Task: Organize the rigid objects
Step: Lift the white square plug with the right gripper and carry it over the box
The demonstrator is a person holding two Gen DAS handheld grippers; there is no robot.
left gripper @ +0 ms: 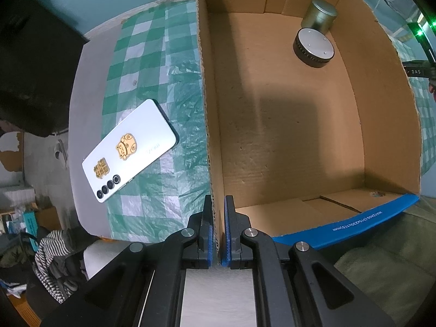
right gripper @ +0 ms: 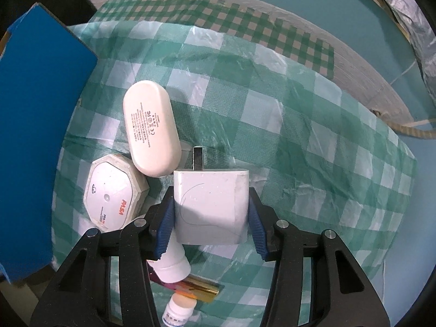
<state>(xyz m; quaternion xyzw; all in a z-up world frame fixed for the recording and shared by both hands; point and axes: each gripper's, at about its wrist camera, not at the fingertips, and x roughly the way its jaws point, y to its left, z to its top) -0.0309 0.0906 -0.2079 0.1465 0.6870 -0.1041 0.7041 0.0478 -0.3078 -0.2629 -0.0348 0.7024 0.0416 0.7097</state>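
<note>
Left wrist view: left gripper [left gripper: 217, 234] clenched on the side wall of the open brown cardboard box [left gripper: 209, 147]; inside, far corner, a metal tin [left gripper: 319, 15] and black-rimmed disc [left gripper: 314, 47]. A white smartphone [left gripper: 129, 150] lies outside on the green-checked cloth [left gripper: 152, 62].

Right wrist view: right gripper [right gripper: 211, 224] grasping a white plug adapter [right gripper: 211, 207] above the cloth, near a white oval case [right gripper: 151, 128] and octagonal white device [right gripper: 115, 193].

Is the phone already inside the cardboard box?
No. The phone lies on the checked cloth outside the cardboard box, left of its wall.
</note>
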